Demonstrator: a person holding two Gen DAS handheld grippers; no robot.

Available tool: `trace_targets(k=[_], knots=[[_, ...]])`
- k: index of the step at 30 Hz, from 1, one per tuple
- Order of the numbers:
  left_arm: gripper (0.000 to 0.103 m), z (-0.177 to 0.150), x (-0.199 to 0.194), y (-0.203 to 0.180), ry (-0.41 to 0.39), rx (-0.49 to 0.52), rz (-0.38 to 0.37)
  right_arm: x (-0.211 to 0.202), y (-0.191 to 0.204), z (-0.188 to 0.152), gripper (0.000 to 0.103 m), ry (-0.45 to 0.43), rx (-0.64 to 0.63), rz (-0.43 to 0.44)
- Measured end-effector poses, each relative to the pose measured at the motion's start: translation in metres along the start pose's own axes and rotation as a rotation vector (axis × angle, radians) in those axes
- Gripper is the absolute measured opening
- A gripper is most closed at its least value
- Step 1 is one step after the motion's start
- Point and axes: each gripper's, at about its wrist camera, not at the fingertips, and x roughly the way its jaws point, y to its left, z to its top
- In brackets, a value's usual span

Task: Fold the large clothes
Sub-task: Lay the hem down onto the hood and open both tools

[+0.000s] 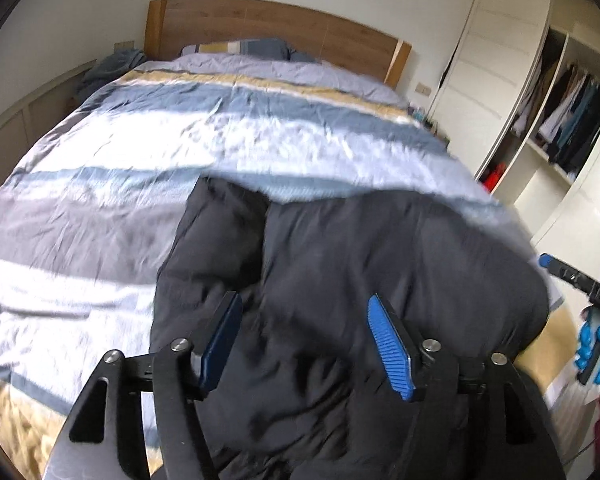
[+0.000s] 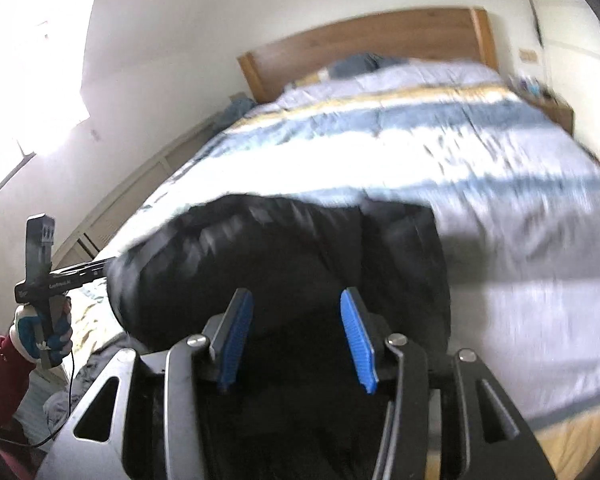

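Observation:
A large black puffy jacket (image 1: 340, 264) lies bunched on the near part of the striped bed; it also shows in the right wrist view (image 2: 300, 256). My left gripper (image 1: 305, 304) is open, its blue pads spread just above the jacket's near part, holding nothing. My right gripper (image 2: 296, 300) is open above the jacket's near edge, also empty. The right gripper appears at the right edge of the left wrist view (image 1: 596, 292), and the left gripper at the left edge of the right wrist view (image 2: 44, 276). Both views are blurred.
The bed has a blue, white and yellow striped duvet (image 1: 180, 152) and a wooden headboard (image 1: 284, 28). An open wardrobe (image 1: 560, 120) with hanging clothes stands to the right. A bright window (image 2: 28, 60) is on the left wall. A nightstand (image 2: 552, 108) stands by the headboard.

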Motion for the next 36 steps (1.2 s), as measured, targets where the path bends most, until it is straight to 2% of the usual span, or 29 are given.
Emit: trace_targets(k=[2,6,9,13,17,21,25,27,31,36], knots=[[0.067,0.021,0.009,-0.009,-0.008,0.001,-0.009,0.014,0.011,0.025,0.054,-0.009,-0.033,-0.007],[0.067,0.051,0.040,-0.024,0.007,0.009,-0.013,0.050,0.024,0.060,0.058,-0.011,-0.059,0.002],[0.067,0.069,0.068,-0.031,0.028,-0.013,-0.012,0.089,0.029,0.076,0.059,0.037,-0.080,-0.018],[0.067,0.082,0.102,-0.038,0.060,-0.004,-0.006,0.138,0.035,0.079,0.060,0.118,-0.119,-0.017],[0.067,0.068,0.132,-0.040,0.118,0.035,0.015,0.170,0.030,0.060,0.060,0.189,-0.152,-0.035],[0.069,0.039,0.153,-0.029,0.156,0.050,0.029,0.190,0.014,0.021,0.060,0.255,-0.180,-0.048],[0.074,0.018,0.167,-0.024,0.157,0.072,0.038,0.198,0.001,-0.004,0.061,0.246,-0.152,-0.029],[0.075,0.012,0.173,-0.028,0.159,0.092,0.060,0.202,0.003,-0.009,0.061,0.250,-0.163,-0.050],[0.075,0.010,0.168,-0.035,0.177,0.118,0.095,0.197,0.016,-0.010,0.061,0.286,-0.198,-0.100],[0.075,-0.001,0.136,-0.043,0.170,0.148,0.085,0.165,0.032,-0.014,0.060,0.288,-0.223,-0.081]])
